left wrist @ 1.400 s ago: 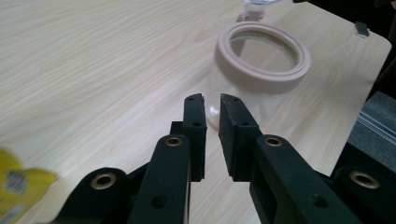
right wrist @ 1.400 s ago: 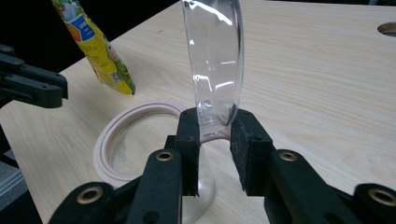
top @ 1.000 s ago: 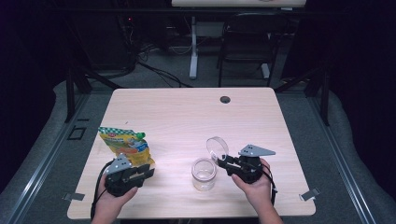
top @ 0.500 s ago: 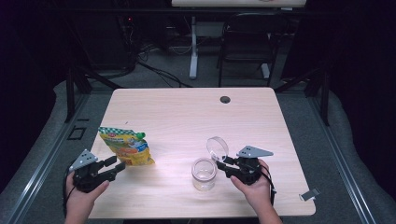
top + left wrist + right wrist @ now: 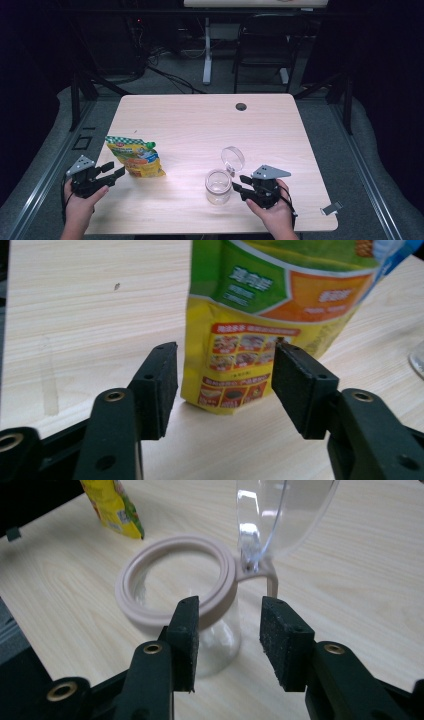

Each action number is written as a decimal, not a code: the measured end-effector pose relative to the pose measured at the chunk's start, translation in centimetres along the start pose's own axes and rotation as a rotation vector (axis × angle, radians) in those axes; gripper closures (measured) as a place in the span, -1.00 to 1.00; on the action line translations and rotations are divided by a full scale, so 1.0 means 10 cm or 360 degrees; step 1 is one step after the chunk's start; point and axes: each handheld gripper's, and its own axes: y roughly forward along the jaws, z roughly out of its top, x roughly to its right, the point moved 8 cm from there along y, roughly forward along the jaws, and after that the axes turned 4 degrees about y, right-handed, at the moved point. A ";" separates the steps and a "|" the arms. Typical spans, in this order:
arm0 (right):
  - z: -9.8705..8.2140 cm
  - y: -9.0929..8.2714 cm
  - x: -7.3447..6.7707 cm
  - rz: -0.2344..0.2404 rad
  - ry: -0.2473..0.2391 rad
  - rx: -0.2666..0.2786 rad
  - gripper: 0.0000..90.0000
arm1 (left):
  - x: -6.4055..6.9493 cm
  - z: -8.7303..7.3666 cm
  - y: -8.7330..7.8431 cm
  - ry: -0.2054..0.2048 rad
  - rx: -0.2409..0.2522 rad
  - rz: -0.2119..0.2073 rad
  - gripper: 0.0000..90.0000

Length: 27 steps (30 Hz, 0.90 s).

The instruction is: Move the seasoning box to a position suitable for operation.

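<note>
A yellow and green snack pouch [image 5: 134, 157] lies flat at the table's left front. My left gripper [image 5: 111, 172] is at its near left end, over the table's left edge. Its jaws have just been opening and stand wide, with the pouch's bottom edge [image 5: 235, 385] just beyond the pads, untouched. A clear glass jar [image 5: 218, 186] with a pinkish rim [image 5: 175, 575] stands at the front centre, its hinged clear lid [image 5: 233, 159] tipped up. My right gripper [image 5: 240, 185] is at the jar's right. Its jaws [image 5: 227, 630] have been opening; the left pad is beside the rim without pressing it.
The light wooden table [image 5: 200, 125] has a dark cable hole [image 5: 241, 106] near its far edge. A chair [image 5: 265, 45] and a desk leg stand beyond it. Grey floor rails run along both sides of the table.
The left hand has drawn back to the left, from the pouch's near end to the table's left edge, and its jaws have spread. The right hand has stayed beside the jar.
</note>
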 end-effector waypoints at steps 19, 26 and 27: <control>-0.20 -0.10 0.24 0.0040 0.0148 0.0052 0.34 | -0.02 -0.02 0.23 0.0064 -0.0054 -0.0139 -0.04; -0.21 -0.10 0.31 0.0027 0.0182 0.0052 0.34 | -0.04 -0.06 0.28 0.0043 -0.0059 -0.0166 -0.04; -0.21 -0.09 0.30 0.0030 0.0188 0.0059 0.34 | -0.04 -0.06 0.27 0.0045 -0.0059 -0.0161 -0.03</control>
